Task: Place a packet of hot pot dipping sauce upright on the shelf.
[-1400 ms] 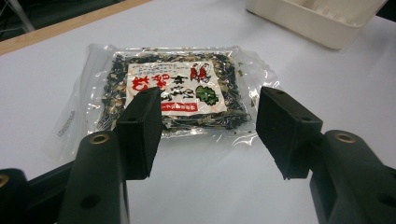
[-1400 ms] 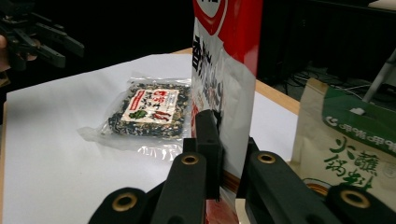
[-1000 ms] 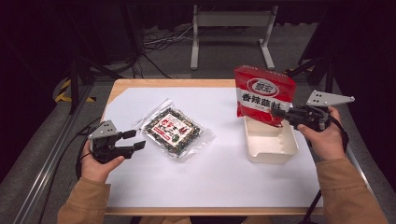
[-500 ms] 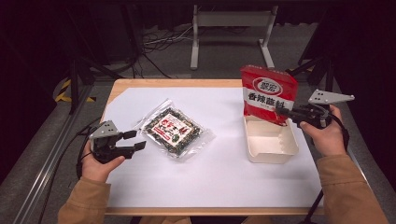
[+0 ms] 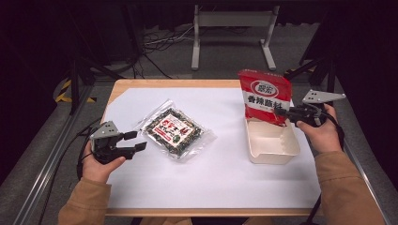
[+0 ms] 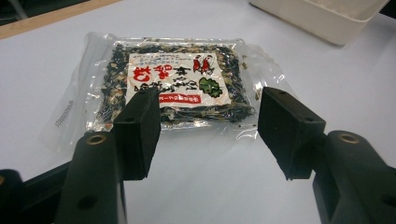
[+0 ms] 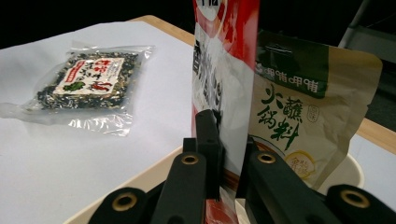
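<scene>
My right gripper [image 5: 280,112] [image 7: 229,154] is shut on the lower edge of a red snack packet [image 5: 264,96] [image 7: 219,60]. The packet stands upright over the far end of a white tub [image 5: 274,158] [image 7: 154,170]. Behind the red packet, in the right gripper view, a beige and green pouch [image 7: 303,107] leans in the tub. A clear packet of dark flakes with a red and white label [image 5: 173,131] [image 6: 173,81] [image 7: 86,79] lies flat in mid-table. My left gripper [image 5: 136,140] [image 6: 210,100] is open just short of its near edge, with nothing between the jaws.
A white sheet [image 5: 211,178] covers the wooden table [image 5: 141,83]. A metal stand [image 5: 232,33] and cables [image 5: 155,42] are on the floor beyond the far edge. The person's forearms come in at the bottom corners.
The right hand has lowered the red packet a little toward the tub. The left hand and the clear packet have not moved.
</scene>
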A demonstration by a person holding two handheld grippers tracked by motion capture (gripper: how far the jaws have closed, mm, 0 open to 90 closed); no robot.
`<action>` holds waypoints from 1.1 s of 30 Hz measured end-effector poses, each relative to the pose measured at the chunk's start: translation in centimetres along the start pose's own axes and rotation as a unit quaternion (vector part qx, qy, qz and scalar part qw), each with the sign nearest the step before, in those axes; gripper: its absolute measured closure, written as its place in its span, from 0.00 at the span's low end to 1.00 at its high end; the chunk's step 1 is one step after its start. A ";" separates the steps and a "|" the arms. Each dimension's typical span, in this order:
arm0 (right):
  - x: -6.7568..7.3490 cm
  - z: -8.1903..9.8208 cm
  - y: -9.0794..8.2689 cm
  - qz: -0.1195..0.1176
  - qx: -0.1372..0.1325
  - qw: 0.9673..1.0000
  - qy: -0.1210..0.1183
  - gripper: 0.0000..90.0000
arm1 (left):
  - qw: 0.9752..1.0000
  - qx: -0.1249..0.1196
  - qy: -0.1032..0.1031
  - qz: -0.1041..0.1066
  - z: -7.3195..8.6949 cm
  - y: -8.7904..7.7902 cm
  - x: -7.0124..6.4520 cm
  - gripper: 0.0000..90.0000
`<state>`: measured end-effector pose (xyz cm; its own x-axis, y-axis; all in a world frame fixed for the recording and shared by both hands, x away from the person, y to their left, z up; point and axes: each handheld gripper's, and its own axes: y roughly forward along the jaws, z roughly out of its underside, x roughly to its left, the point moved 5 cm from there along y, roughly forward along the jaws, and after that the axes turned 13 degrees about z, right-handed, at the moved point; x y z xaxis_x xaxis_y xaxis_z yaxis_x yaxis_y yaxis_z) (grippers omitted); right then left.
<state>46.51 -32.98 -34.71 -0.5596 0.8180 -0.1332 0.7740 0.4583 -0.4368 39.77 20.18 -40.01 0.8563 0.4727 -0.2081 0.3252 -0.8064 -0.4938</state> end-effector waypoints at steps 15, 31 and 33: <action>-0.9 0.8 1.9 0.033 0.012 0.999 -0.034 0.97 | 1.000 -0.003 -0.006 0.003 0.0 0.0 0.0 0.45; -1.9 2.3 3.4 0.077 0.003 0.994 -0.073 0.96 | 1.000 -0.001 -0.003 0.001 0.1 0.0 0.0 0.44; -2.0 2.6 3.7 0.089 0.009 0.993 -0.078 0.96 | 1.000 -0.003 -0.008 0.002 0.1 0.1 -0.1 0.44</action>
<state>49.74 -33.87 -38.37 -0.4550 0.8212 -0.3445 0.8598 0.3045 -0.4098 39.72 20.10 -40.13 0.8517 0.4741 -0.2233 0.3234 -0.8107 -0.4880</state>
